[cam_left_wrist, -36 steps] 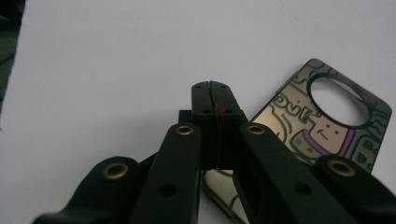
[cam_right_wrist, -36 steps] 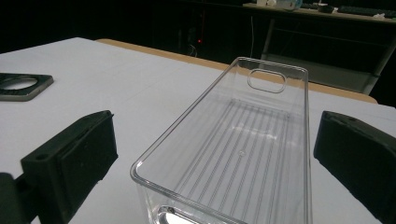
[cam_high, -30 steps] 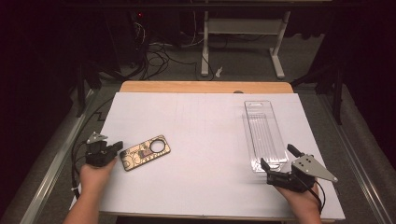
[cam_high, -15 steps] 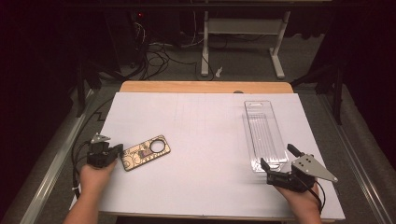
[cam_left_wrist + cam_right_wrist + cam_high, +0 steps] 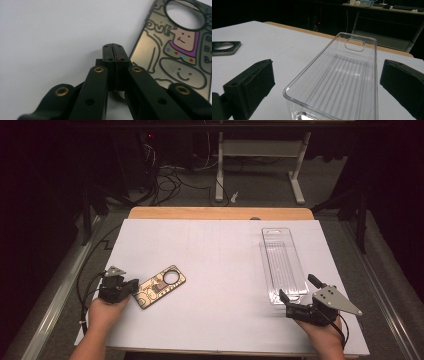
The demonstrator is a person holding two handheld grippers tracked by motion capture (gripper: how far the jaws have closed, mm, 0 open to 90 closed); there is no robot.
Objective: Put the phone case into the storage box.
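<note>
The left gripper (image 5: 131,285) is being held with its black jaws pressed flat together, nothing between them, the tips lying just beside the near left edge of a flat card (image 5: 175,57). The card is being seen as a thin, glossy, metallic-looking plate, rectangular with rounded corners, a round hole at its far end and cartoon figures outlined in black. It is lying flat on the matte white sheet (image 5: 220,270) that is covering the wooden table (image 5: 220,213). The right gripper (image 5: 295,296) is being held with its jaws spread wide, straddling the near end of a clear plastic tray (image 5: 342,75) without touching it. The tray is being seen as long, rectangular and ribbed along its floor, with a slot in its far end.
</note>
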